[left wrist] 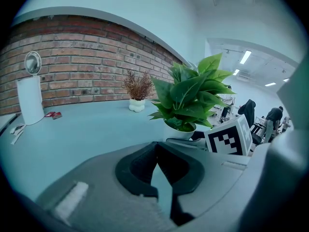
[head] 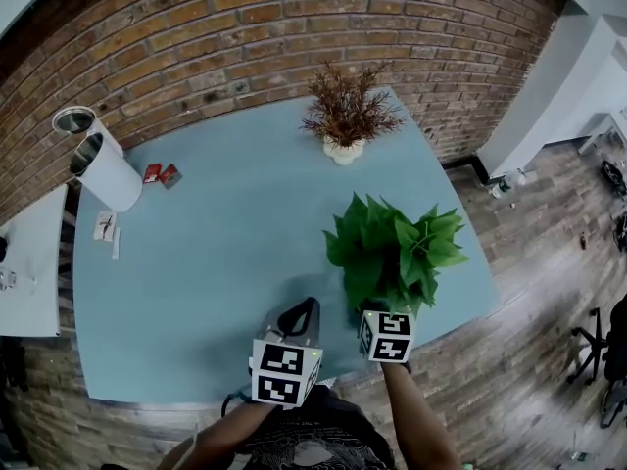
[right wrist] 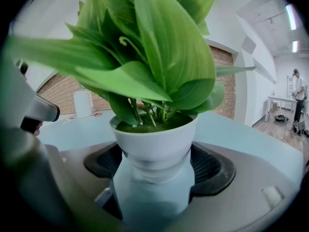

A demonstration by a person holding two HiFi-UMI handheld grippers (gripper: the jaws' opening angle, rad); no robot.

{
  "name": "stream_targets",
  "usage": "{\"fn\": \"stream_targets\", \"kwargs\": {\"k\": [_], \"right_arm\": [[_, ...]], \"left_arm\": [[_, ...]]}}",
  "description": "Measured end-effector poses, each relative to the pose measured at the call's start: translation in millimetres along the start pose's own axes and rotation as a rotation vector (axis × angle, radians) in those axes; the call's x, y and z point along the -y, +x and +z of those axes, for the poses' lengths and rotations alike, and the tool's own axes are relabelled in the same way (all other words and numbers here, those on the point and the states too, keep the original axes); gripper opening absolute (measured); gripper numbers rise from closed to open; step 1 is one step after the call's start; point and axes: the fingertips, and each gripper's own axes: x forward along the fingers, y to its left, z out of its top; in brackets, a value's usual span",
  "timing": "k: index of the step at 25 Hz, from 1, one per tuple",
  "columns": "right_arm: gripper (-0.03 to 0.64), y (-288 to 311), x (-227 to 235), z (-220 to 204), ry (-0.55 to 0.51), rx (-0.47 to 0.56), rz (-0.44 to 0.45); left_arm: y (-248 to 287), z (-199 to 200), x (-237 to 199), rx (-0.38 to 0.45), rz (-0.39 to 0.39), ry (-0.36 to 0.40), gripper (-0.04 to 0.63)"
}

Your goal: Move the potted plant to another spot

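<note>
The green potted plant [head: 392,253] in its white pot [right wrist: 154,139] stands near the front right of the blue table [head: 216,253]. My right gripper [right wrist: 154,178] has its jaws on either side of the pot's lower body, shut on it. In the head view the right gripper [head: 377,313] sits just under the leaves, which hide the pot. My left gripper [head: 297,319] hovers to the plant's left, holding nothing. Its jaws [left wrist: 156,153] are shut, with only a thin slit between them. The plant [left wrist: 186,98] is to its right.
A dried brown plant [head: 345,116] in a white pot stands at the table's back edge by the brick wall. A white cylindrical device [head: 103,169] and small red items [head: 162,174] are at the back left. The table's front edge is close to the plant.
</note>
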Motion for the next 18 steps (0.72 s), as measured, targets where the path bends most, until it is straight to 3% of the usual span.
{"fn": "stream_targets", "kwargs": {"k": [18], "right_arm": [[0.442, -8, -38, 5, -0.026, -0.002, 0.048]], "left_arm": [[-26, 3, -18, 0.005, 0.052, -0.027, 0.003]]}}
